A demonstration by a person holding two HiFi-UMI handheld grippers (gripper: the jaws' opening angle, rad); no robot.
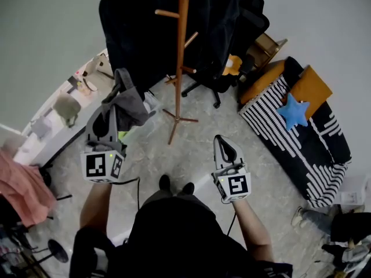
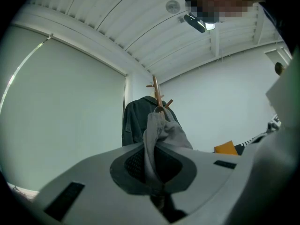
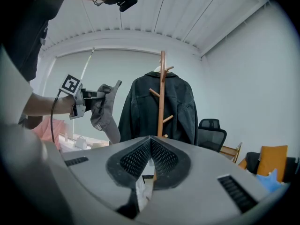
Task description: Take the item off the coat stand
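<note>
The left claw [image 2: 151, 170] is clamped on the grey cap [image 1: 130, 103], held clear of the coat stand [image 1: 181, 68] and its dark jacket [image 1: 139, 33], seemingly so no peg snags it; the right claw [image 3: 149, 146] sits pinched together on nothing, apparently unneeded.

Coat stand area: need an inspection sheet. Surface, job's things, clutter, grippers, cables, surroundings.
Surface: pale marbled tile floor.
Job's things: tall wooden coat stand upright, with a black jacket hanging on it; grey fabric cap off the pegs, clear of the stand.
Clutter: small items on the white desk; pink cloth.
Grippers: left hand-held gripper shut on the cap; right hand-held gripper shut, empty.
Cables: black cable trailing from the left hand-held gripper.
Surroundings: black office chair; black-and-white striped sofa with a blue star cushion.
</note>
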